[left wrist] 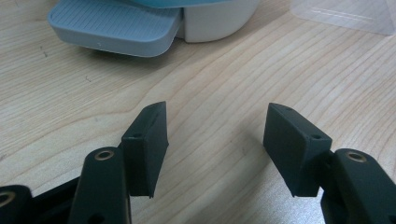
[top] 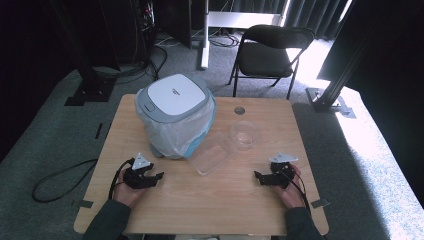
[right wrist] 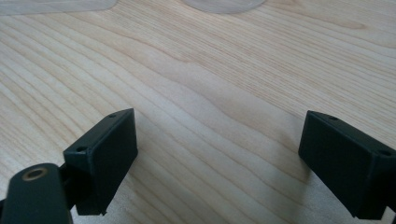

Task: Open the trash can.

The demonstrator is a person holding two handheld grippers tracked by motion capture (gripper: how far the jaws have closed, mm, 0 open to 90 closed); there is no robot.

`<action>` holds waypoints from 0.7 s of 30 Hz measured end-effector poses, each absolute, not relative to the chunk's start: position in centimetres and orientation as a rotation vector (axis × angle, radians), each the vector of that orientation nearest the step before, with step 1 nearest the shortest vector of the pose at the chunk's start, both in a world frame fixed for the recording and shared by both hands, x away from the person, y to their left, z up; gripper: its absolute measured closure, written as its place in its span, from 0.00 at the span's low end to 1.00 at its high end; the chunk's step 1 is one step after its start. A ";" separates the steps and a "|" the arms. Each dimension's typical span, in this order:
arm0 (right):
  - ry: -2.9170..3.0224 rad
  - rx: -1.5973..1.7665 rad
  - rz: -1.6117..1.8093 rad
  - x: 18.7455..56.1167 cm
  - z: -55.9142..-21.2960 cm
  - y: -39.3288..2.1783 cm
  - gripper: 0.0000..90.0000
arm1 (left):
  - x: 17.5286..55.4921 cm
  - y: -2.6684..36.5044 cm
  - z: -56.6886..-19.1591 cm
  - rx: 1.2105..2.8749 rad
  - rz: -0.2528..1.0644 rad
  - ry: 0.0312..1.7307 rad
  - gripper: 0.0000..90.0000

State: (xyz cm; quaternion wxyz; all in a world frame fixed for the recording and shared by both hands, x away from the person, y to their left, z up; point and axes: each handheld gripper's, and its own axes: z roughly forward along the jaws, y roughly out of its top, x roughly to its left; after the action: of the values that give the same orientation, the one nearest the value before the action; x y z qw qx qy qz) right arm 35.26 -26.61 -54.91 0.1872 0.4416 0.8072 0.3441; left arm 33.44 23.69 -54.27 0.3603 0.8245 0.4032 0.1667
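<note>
I hold my left gripper (top: 159,176) low at the near left, its jaws spread apart with nothing between them. My right gripper (top: 256,175) sits at the near right, jaws spread wider, also empty. Both point inward, my forearms entering from the bottom edge.

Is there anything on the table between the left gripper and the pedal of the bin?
No. In the left gripper view, bare wood lies between the open left gripper and the grey pedal of the bin.

High view looking down and forward over the whole surface (top: 210,200); both gripper views skimming low, close, sharing its wood.
</note>
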 end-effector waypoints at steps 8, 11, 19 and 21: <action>2.273 1.246 0.969 35.2 -54.9 -26.5 0.12 | 33.5 23.7 -54.2 2.139 0.461 1.040 0.46; 2.272 1.246 0.969 35.2 -54.9 -26.6 0.12 | 33.5 23.8 -54.1 2.139 0.459 1.055 0.50; 2.269 1.250 0.966 35.2 -54.9 -26.5 0.12 | 33.5 23.9 -53.7 2.127 0.431 1.060 0.52; 2.267 1.251 0.965 35.2 -54.9 -26.5 0.12 | 33.5 24.0 -53.5 2.113 0.430 1.063 0.52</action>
State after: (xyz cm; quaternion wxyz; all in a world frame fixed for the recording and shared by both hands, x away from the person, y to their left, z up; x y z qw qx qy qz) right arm 35.16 -26.52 -54.91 0.1878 0.4447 0.8058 0.3429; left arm 33.52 24.02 -53.46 0.3603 0.8200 0.4123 0.1670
